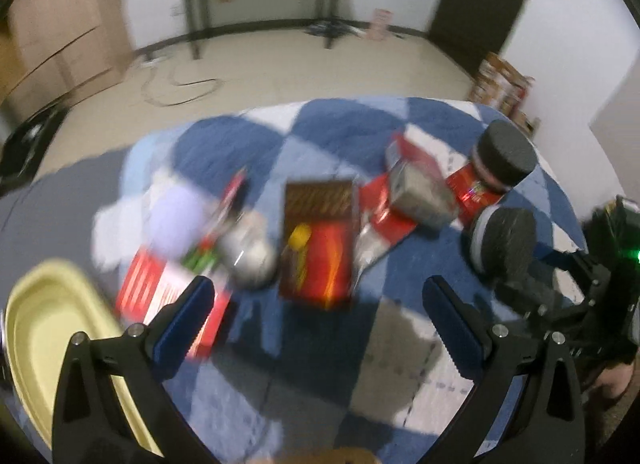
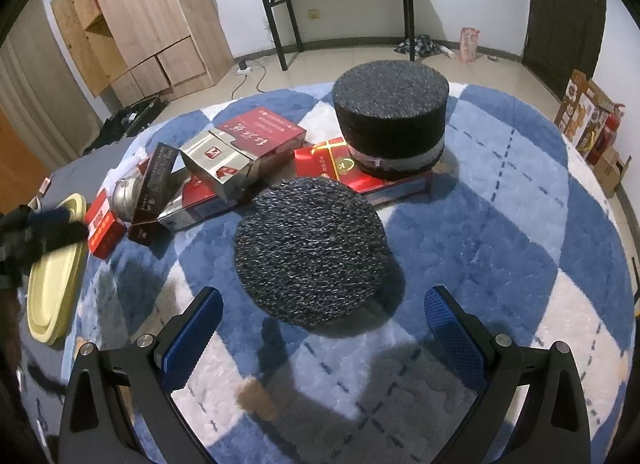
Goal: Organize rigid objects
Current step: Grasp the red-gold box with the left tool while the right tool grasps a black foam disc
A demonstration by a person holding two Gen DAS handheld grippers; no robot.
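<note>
Little of the sorting looks done. Both tools stand open and empty: the left tool (image 1: 316,296) hovers above the clutter in a blurred view, and the right tool (image 2: 322,308) sits just short of a flat black foam disc (image 2: 310,250) lying on the blue-and-white checked rug (image 2: 500,223).

Behind that disc, a taller black foam cylinder (image 2: 390,119) rests on a long red gift box (image 2: 332,163). To the disc's left lies an untidy heap — a silver carton (image 2: 218,161) tipped against a dark red flat box (image 2: 262,131), a shiny metal pot (image 2: 124,193), and a small red box (image 2: 102,229). Farther left, a pale yellow plastic tray (image 2: 52,296) holds nothing I can see, so by my reckoning nearly everything is left to gather — the disc seems the likeliest first pick.
</note>
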